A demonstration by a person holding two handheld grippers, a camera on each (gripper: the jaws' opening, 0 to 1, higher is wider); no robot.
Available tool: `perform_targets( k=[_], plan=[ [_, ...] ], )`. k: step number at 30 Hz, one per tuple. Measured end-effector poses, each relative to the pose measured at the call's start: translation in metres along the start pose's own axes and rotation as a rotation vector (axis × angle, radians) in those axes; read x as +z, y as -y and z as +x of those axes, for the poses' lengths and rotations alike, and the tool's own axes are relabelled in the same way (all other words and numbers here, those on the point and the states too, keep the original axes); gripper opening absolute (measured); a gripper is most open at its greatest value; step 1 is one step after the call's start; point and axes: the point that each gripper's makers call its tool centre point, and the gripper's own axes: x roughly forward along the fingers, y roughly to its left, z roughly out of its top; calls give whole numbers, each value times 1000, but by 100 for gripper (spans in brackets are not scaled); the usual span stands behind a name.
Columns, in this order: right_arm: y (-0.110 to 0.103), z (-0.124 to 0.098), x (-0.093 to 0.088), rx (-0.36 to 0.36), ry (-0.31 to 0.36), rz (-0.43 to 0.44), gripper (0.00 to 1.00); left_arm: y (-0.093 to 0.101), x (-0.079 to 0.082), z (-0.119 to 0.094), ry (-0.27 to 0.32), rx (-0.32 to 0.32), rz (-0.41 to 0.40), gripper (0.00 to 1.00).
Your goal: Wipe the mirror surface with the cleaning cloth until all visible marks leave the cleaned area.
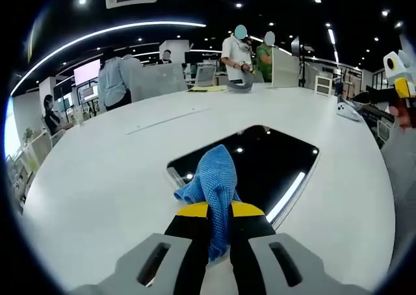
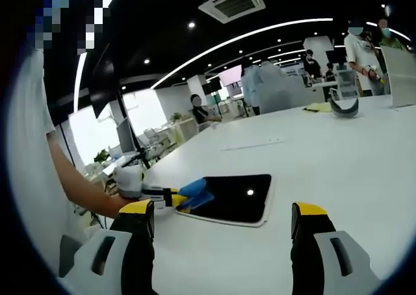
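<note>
Blue cleaning cloth (image 1: 215, 181) is clamped between the left gripper (image 1: 220, 212) jaws and rests on the mirror's (image 1: 273, 162) near edge, flat on the white table (image 1: 97, 171). From the right gripper view, the right gripper (image 2: 224, 218) is seen with its 2 jaws spread wide, held apart from the mirror.

Blue cloth (image 1: 218, 178) in left tongs (image 1: 220, 210)

Mirror (image 1: 273, 162) near edge: hidden behind the cloth (image 1: 214, 178) and left gripper (image 1: 220, 227).
Cloth tail: pinched out of sight between the jaws.
Right gripper (image 1: 398, 80): cut off by the picture's edge, beyond the mirror.
Marks on mirror: cannot tell; only ceiling lights reflect.
Small white object (image 1: 348, 111) beyond mirror: too small to tell.
</note>
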Motion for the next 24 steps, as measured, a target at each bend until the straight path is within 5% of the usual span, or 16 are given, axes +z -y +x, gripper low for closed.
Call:
perform_targets(
  k=[24],
  plan=[
    [-8, 0, 3, 51, -7, -24, 86, 15, -12, -21, 9, 36, -25, 8]
  ],
)
